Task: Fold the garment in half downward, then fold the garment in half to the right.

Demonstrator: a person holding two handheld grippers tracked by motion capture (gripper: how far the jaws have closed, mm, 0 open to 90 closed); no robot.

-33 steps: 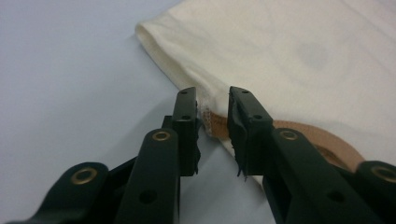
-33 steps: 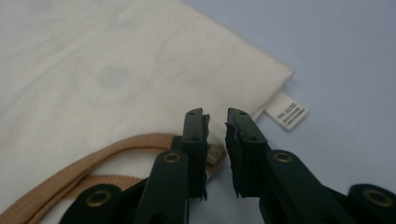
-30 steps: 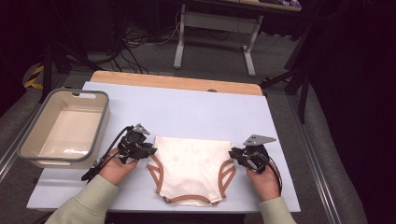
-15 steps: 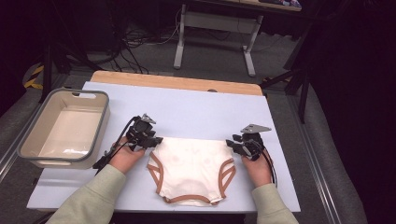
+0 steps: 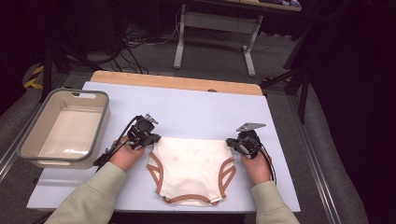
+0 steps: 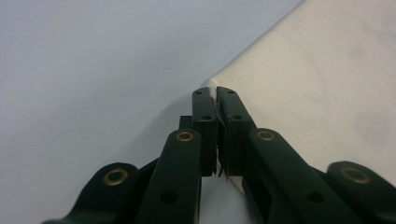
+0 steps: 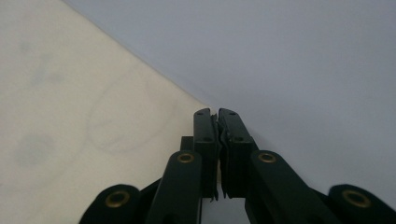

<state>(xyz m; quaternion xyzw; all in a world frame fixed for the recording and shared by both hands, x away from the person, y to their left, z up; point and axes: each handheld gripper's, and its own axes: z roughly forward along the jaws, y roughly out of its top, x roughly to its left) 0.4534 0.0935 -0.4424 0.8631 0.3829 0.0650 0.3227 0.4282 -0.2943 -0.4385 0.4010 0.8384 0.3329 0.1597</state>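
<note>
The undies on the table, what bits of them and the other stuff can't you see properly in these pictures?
- Undies: the top corners sit under the left gripper and right gripper in the high view.
- Cloth between the fingers: the closed black fingers hide it in the left gripper view, except a sliver at the tips.
- Faint marks on the cloth: too blurry to tell what they are in the right gripper view.
- Tub: its near wall hides part of the floor inside.
</note>
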